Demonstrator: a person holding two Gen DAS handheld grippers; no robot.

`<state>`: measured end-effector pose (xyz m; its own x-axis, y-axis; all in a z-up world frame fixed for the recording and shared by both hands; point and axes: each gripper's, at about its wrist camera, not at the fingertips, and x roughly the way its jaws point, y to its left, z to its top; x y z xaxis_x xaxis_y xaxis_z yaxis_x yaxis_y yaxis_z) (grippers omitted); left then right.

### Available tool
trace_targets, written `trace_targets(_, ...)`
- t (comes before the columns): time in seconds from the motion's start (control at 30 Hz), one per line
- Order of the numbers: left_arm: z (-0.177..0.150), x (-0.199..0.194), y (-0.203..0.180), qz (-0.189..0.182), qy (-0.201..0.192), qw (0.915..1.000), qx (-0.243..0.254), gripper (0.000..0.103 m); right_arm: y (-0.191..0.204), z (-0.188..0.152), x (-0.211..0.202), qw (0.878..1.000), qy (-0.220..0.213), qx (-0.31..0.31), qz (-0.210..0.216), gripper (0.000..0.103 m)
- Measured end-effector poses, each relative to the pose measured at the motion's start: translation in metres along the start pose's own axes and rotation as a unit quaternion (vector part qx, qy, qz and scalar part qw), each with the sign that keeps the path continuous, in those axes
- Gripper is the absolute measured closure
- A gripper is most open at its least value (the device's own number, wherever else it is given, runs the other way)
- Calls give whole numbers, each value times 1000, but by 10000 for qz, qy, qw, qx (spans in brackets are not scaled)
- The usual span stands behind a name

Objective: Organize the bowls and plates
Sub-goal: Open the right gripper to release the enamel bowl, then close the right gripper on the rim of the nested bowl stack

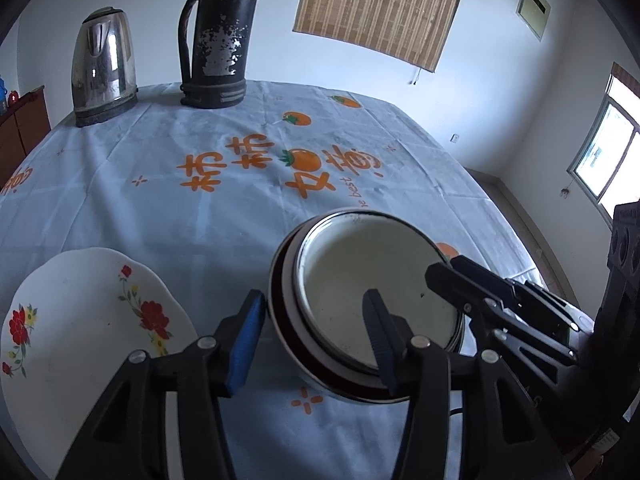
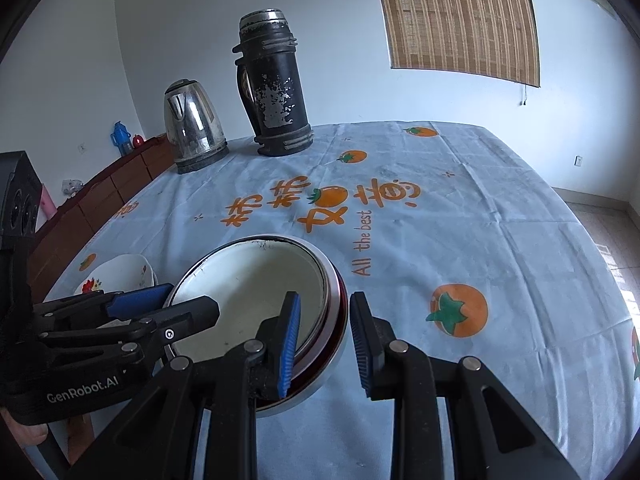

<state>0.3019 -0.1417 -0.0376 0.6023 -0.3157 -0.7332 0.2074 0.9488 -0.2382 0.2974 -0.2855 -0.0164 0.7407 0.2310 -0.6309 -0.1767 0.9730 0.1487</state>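
White enamel, smooth and shiny, lines the top bowl [image 1: 376, 296], and it sits nested inside a darker bowl [image 1: 288, 332] with a red-brown inside and a pale outside. This little stack rests on the counter [image 1: 160, 208], right between our two claws.

Our left claw [image 1: 316, 336] has its blue pads apart. The near rim of the stack sits in the gap, one pad outside the bowls and one pad over the white inside. The pads do not look pressed on the rim. Our right claw [image 2: 325, 340] is on the other side of the stack. Its pads are apart too, with the rim in the gap, and they do not squeeze it.

We think the bowls are stiff and hard, maybe metal under the shiny coat. They could be slippery, and the coat might chip if they bump. The best spot to hold looks like the thin rim, with one pad inside and one outside. If only the top rim is pinched, the bottom bowl may stay behind.

Just beside our left claw, on its outer side, lies a white plate [image 1: 80, 320] with a wavy edge and red flowers. It looks breakable.

Far ahead of both claws stand a shiny steel kettle [image 1: 104, 64] and a tall black flask [image 1: 218, 36] with scratched paint. A soft blue cloth with orange fruit pictures covers the counter.
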Motion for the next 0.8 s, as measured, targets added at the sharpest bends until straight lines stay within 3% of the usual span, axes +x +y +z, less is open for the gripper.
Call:
trace_targets(0.67,-5,11,3,133,103,9999,14,49,-1,-7,13,9994,251,231,96,65)
trace_targets(0.8,-5,13,7,-182,184,9996,-116,49,0,-8,12,9994,232,238,119,64)
